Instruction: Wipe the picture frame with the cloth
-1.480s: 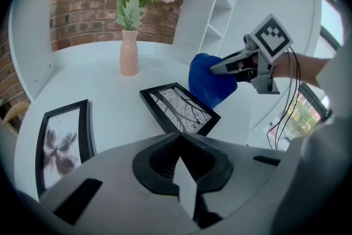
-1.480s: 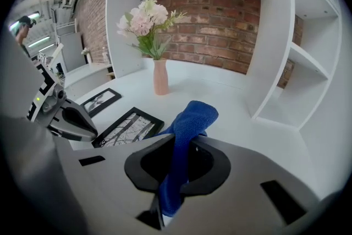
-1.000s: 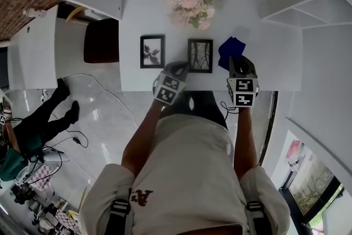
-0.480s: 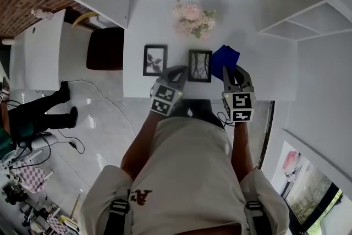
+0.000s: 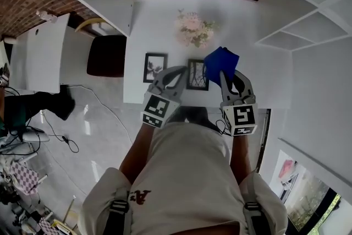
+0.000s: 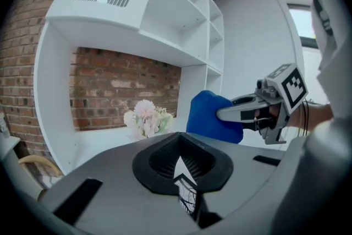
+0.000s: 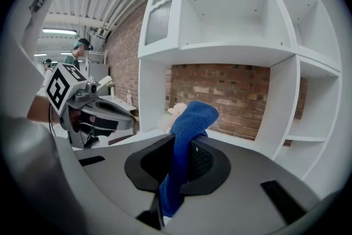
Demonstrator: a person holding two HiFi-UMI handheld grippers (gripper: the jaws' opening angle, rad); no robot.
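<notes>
Left tongs [image 5: 176, 75] closed on the picture frame [image 5: 197, 75], which is near the front edge of the desk [image 5: 159, 25], right of a second frame [image 5: 155, 67]. Right tongs [image 5: 231, 77] clamped on the blue cloth [image 5: 220, 60]. The cloth is bunched beyond the jaws, just beside the picture frame's right side.

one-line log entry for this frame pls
left gripper: shut on picture frame | right gripper: shut on blue cloth | cloth beside frame, contact: cannot tell | second frame: untouched on shelf
</notes>
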